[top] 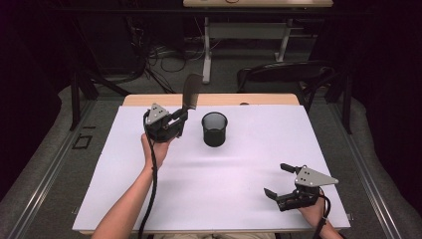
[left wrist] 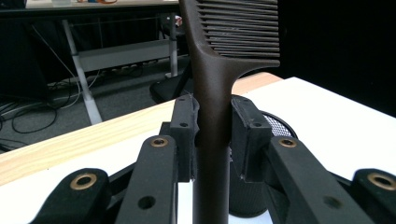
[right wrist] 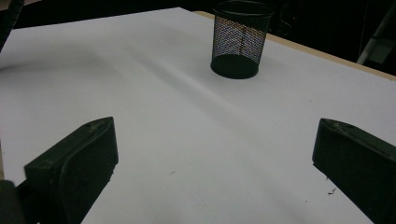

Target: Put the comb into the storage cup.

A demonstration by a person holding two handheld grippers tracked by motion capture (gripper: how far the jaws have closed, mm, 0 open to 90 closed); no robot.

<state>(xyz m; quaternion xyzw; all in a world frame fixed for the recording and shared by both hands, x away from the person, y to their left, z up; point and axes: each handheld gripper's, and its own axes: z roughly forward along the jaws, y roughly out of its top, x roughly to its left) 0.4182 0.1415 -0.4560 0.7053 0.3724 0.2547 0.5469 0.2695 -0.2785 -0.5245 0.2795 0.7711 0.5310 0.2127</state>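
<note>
The left gripper (left wrist: 212,135) has its fingers clenched on the handle of a dark comb (left wrist: 219,74), held upright just left of the mesh cup (top: 214,129) on the desk (top: 239,174). The comb's top is cut off in the left gripper view. The right gripper (top: 277,180) has released fingers. No writing is readable.

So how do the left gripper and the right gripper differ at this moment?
The left gripper is shut on a dark comb's handle; the right gripper stands open with nothing between its jaws. The left gripper is raised beside the black mesh cup, comb teeth upward; the right gripper sits low near the white table's front right corner, far from that cup. Both are hand-held.
</note>
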